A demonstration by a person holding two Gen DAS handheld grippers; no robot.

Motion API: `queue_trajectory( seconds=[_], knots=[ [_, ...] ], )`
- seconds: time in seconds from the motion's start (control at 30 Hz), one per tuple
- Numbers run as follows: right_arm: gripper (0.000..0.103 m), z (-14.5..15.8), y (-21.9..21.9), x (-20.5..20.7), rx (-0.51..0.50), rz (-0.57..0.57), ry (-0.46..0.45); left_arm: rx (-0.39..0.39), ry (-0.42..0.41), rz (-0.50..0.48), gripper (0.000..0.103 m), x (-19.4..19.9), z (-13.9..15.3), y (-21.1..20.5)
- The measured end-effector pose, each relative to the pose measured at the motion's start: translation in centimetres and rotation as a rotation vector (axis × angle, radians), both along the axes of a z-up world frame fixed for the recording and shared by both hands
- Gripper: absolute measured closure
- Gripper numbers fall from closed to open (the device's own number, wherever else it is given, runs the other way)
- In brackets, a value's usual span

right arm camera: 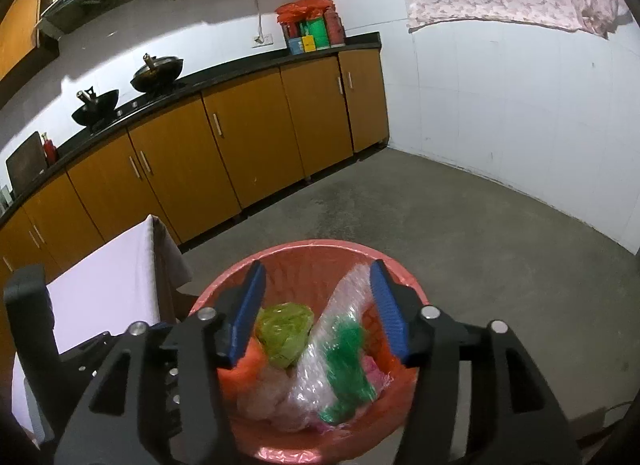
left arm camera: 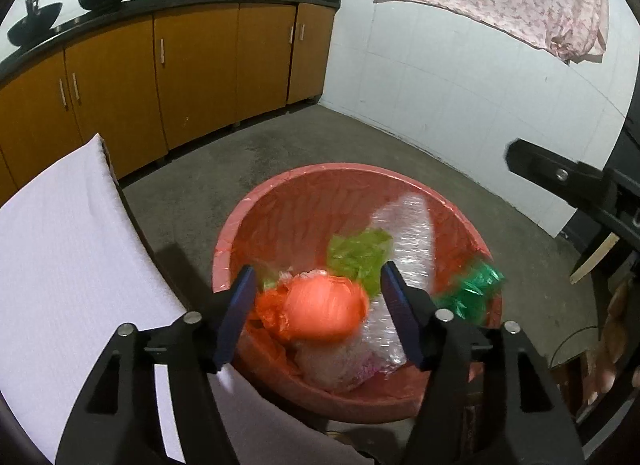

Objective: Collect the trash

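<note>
orange wad (left arm camera: 324, 307) is seen blurred between the wide-open left gripper (left arm camera: 318, 285) jaws, directly above the red bin (left arm camera: 280, 201); right gripper (right arm camera: 318, 301), equally wide and empty, hangs over the same bin.

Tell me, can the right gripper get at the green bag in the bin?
Probably yes: the right gripper hangs open above the red bin, and the green bag lies on top of the bubble wrap, uncovered.

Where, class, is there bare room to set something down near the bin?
Bare floor runs between bin, cabinets and white wall. The cloth-covered table left of the bin looks bare too. Inside the bin, bags crowd.
</note>
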State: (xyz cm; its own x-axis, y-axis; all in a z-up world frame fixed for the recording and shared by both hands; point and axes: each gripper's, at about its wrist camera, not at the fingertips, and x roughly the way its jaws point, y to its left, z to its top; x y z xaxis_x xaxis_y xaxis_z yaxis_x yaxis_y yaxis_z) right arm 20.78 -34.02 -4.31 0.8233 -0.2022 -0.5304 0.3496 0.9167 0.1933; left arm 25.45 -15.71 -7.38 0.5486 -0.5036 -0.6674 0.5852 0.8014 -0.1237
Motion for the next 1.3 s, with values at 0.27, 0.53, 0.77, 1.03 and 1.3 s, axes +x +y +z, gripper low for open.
queue_trajectory(
  seconds=[0.27,0.53,0.77,1.03,1.3],
  knots=[
    [0.006,1.2,2.2,-3.6,-0.249,-0.137,-0.060,-0.018,-0.026,0.092,0.018,-1.6,1.1,3.1],
    [0.004,1.8,5.3,-7.7,-0.322,-0.142,-0.086,0.011,-0.164,0.279,0.003,-7.1,3.3,8.9],
    [0.004,2.2,8.8,-10.9,-0.319,-0.043,-0.090,0.045,-0.262,0.446,0.002,-11.8,4.9,12.7],
    [0.004,2.5,12.0,-13.1,-0.285,0.045,-0.095,0.052,-0.303,0.591,0.002,-16.3,5.8,16.4],
    [0.004,3.0,14.6,-16.1,-0.302,0.101,-0.135,0.026,-0.352,0.651,0.002,-19.7,6.7,18.3]
  ],
)
